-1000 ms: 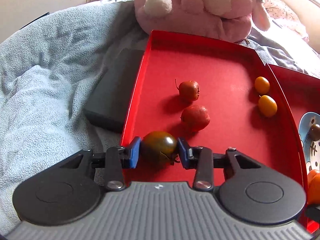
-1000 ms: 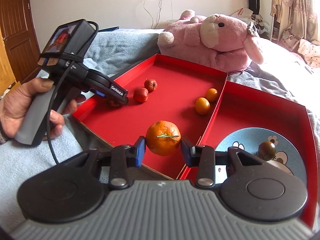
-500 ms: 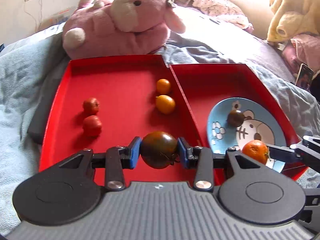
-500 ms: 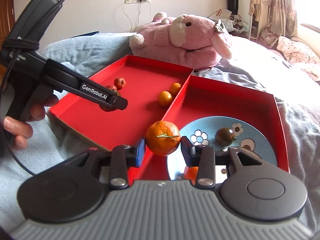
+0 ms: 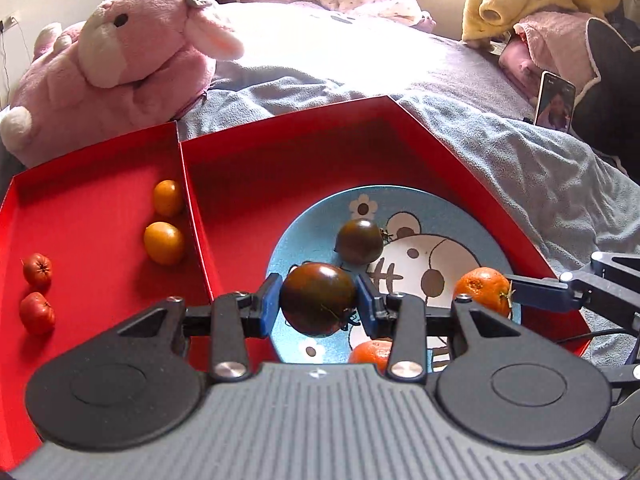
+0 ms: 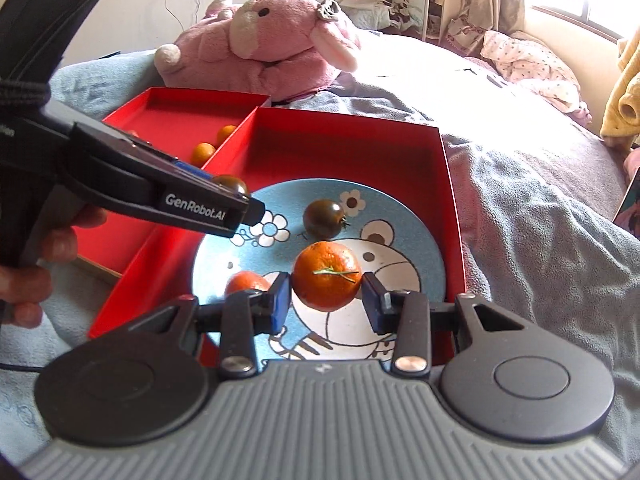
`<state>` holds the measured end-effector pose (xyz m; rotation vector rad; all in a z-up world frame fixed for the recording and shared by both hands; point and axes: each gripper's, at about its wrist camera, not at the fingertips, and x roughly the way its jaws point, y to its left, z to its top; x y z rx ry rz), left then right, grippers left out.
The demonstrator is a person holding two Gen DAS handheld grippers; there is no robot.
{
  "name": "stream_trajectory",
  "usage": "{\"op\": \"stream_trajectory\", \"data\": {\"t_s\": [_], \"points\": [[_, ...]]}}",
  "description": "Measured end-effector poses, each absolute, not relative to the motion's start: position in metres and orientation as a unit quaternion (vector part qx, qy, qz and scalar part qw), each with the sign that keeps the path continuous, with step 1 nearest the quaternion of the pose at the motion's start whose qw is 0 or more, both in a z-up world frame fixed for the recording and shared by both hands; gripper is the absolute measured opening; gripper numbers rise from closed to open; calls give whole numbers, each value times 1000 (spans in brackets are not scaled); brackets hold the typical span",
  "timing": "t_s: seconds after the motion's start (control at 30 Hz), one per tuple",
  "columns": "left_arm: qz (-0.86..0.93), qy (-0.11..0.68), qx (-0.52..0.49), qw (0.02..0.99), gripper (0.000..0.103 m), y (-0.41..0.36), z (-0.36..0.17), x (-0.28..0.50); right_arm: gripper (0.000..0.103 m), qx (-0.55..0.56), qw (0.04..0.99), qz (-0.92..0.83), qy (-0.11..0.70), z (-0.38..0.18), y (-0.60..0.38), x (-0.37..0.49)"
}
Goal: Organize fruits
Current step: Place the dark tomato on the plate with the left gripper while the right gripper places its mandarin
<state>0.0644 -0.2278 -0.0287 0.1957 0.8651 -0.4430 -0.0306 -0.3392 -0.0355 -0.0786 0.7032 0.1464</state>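
Two fruits are held at once above the blue cartoon plate (image 5: 472,216), which lies in the right-hand red tray (image 5: 304,160) on the bed. The left tool (image 5: 318,306) is closed on a dark tomato (image 5: 318,300), its blue pads pressed against the fruit's widest part; the right tool (image 6: 326,294) is closed the same way on an orange mandarin (image 6: 327,276), stem scar facing the camera. A second dark tomato (image 5: 359,241) and another mandarin (image 6: 247,283) are already seen on the plate. In the left red tray (image 5: 92,216), two yellow-orange fruits (image 5: 164,243) and two small red fruits (image 5: 37,313) are left lying. Both held fruits are judged light, round and smooth, so easily rolled once released. The tomato's thin skin is likely bruised by hard squeezing; a gentle grip across the middle is judged best for both fruits.
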Motion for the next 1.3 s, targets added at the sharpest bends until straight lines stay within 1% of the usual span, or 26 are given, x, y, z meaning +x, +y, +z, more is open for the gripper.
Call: {"op": "stream_trajectory", "data": {"t_s": [0.2,0.47,0.53,0.63,0.73,0.8,0.83,0.87,0.9,1.13,1.3], "points": [[-215,431,102,870,46,-231,-49,75,42,-39,931,63,357,-47,-343,-19],[-233,433,89,866,48,-227,-50,73,43,-42,928,54,366,-57,-339,-7],[-233,427,86,870,67,-225,-47,71,43,-43,929,51,365,-57,-338,-6],[-236,410,80,878,78,-221,-38,65,43,-45,929,50,365,-56,-336,-7],[-237,403,75,881,83,-218,-31,62,42,-48,928,46,366,-55,-334,-9],[-239,399,73,882,84,-213,-27,60,44,-48,930,45,362,-52,-333,-12],[-239,398,72,883,84,-211,-25,59,48,-50,932,45,357,-50,-332,-13],[-238,397,71,884,84,-208,-23,58,55,-54,935,42,348,-47,-330,-14],[-237,396,67,885,84,-204,-20,57,56,-57,937,41,342,-45,-329,-15],[-216,374,57,900,84,-158,0,45,56,-66,942,60,323,-26,-310,-17],[-157,367,35,916,84,-95,7,47,56,-58,944,93,310,-17,-283,-11]]}}
